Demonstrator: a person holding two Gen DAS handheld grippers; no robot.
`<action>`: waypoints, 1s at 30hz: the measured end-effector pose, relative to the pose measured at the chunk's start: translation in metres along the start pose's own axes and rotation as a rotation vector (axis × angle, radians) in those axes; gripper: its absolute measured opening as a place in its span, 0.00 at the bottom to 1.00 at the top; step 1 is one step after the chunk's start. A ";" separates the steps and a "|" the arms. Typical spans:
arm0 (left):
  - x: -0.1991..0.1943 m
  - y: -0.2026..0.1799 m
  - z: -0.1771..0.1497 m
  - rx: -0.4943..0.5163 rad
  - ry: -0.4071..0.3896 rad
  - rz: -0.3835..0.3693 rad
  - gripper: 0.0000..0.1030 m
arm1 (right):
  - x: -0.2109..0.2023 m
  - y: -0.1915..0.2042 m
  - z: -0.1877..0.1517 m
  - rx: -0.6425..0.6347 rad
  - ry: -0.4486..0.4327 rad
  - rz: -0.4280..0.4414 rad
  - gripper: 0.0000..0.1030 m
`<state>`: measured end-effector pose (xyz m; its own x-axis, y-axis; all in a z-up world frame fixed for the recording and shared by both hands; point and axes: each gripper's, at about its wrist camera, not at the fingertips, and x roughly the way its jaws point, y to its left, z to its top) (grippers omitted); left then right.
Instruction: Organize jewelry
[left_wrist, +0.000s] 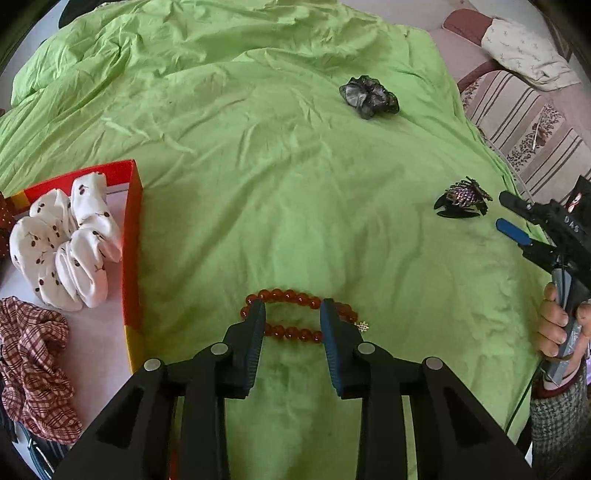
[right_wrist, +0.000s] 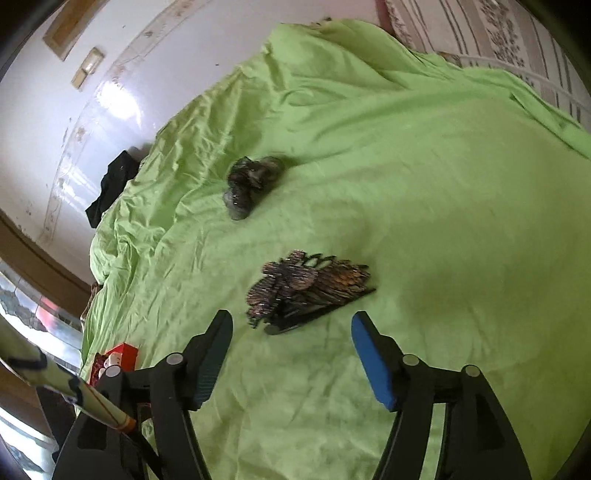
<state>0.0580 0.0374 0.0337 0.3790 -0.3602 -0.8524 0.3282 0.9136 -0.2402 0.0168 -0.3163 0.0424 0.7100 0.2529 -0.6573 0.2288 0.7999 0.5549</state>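
Observation:
A red bead bracelet (left_wrist: 295, 295) lies on the green sheet (left_wrist: 258, 184). My left gripper (left_wrist: 293, 308) is open, its fingertips set down over the bracelet loop, one on each side. A jewelled hair claw (left_wrist: 463, 197) lies to the right; in the right wrist view the hair claw (right_wrist: 306, 288) is just beyond my open right gripper (right_wrist: 291, 321). That gripper also shows in the left wrist view (left_wrist: 506, 210). A dark grey scrunchie (left_wrist: 369, 96) lies farther back and also shows in the right wrist view (right_wrist: 251, 182).
A red box (left_wrist: 131, 236) at the left holds a white spotted scrunchie (left_wrist: 66, 240) and a plaid scrunchie (left_wrist: 33, 369). A striped sofa (left_wrist: 524, 122) stands beyond the sheet's right edge. A dark cloth (right_wrist: 110, 184) lies at the sheet's far edge.

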 end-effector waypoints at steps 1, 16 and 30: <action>0.001 0.000 0.000 -0.001 0.002 -0.005 0.33 | 0.004 0.002 0.000 0.004 0.010 0.008 0.76; 0.008 -0.024 -0.009 0.073 0.020 0.004 0.01 | 0.053 -0.004 0.014 0.101 0.096 0.031 0.02; -0.016 -0.001 -0.009 -0.071 -0.037 0.052 0.11 | 0.015 0.016 -0.003 -0.054 0.039 -0.048 0.47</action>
<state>0.0436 0.0441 0.0428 0.4260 -0.3174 -0.8472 0.2459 0.9418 -0.2292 0.0287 -0.2981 0.0395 0.6721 0.2341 -0.7025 0.2246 0.8396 0.4946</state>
